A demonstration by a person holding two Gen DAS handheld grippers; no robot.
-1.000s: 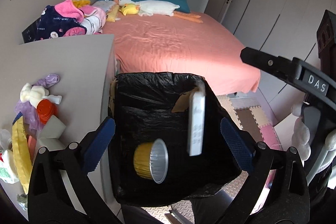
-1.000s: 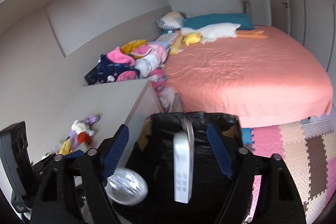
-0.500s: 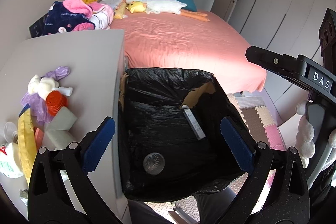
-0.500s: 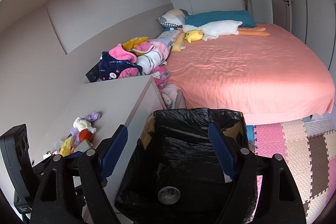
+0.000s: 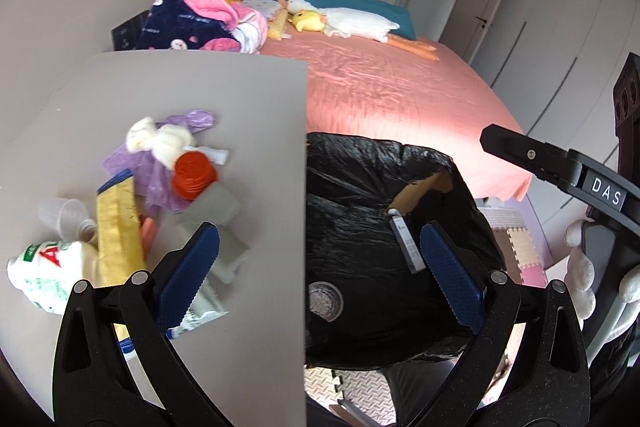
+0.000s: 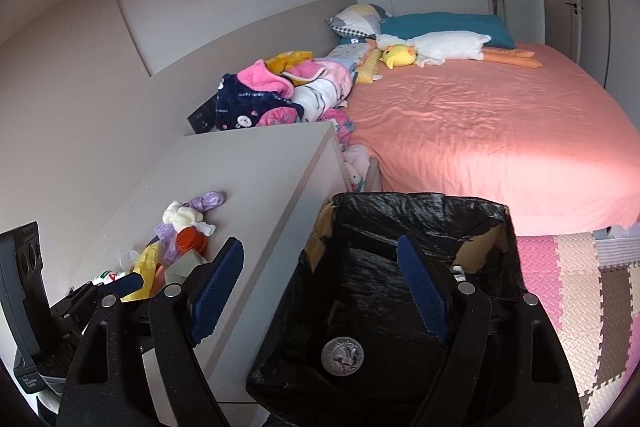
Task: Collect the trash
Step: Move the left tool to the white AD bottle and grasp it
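A bin lined with a black bag stands beside a grey table. A foil cup and a white flat box lie inside the bin. A trash pile sits on the table: red lid, purple bag, yellow packet, clear cup, white wrapper. My left gripper is open and empty, astride the table edge and the bin. My right gripper is open and empty above the bin.
A bed with a pink sheet lies behind the bin, with plush toys and a heap of clothes at its head. Foam floor mats lie to the right. The right gripper's body shows at the right of the left wrist view.
The foil cup and the white box fell from the air into the bin and now rest inside. My left gripper swung left toward the table's trash pile. Both grippers stayed open.
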